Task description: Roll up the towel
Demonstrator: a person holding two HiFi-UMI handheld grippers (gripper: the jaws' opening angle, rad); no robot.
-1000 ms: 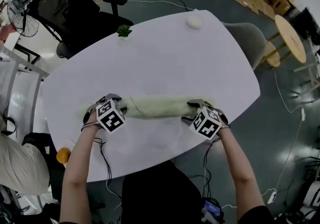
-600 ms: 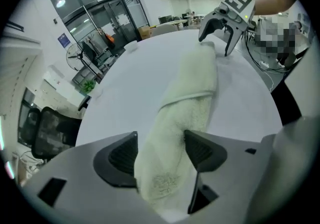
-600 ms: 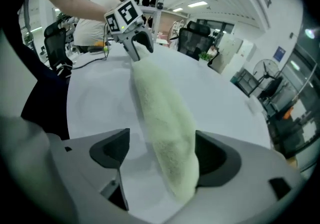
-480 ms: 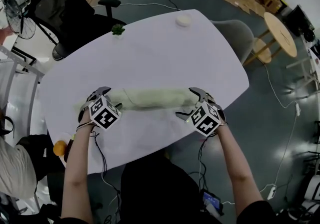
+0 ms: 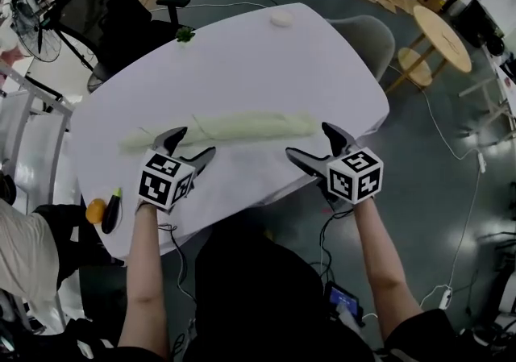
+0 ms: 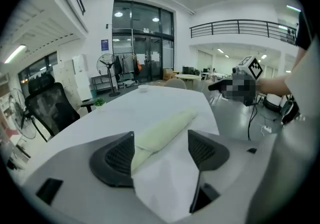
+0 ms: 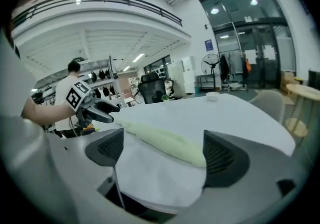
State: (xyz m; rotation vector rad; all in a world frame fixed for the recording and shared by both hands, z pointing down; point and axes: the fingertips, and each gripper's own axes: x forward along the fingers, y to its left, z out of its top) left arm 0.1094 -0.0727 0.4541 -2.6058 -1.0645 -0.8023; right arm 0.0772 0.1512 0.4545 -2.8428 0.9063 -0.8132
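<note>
Head view: rolled towel (image 5: pixel 234 126) rests on tabletop (image 5: pixel 282 62); left gripper (image 5: pixel 190 146) and right gripper (image 5: pixel 310 141) hover clear, fingers (image 5: pixel 172 139) just opened, empty, since rolling seems done.

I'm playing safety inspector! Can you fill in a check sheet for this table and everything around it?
Surface: white oval table.
Job's things: pale green cloth towel, rolled up, nothing gripping it.
Clutter: small green plant, small white round dish at far edge; orange fruit at left.
Grippers: left gripper and right gripper, jaws just opened, nothing between them.
Cables: black cable below left gripper; white cable on floor.
Surroundings: black office chair, round wooden table.
</note>
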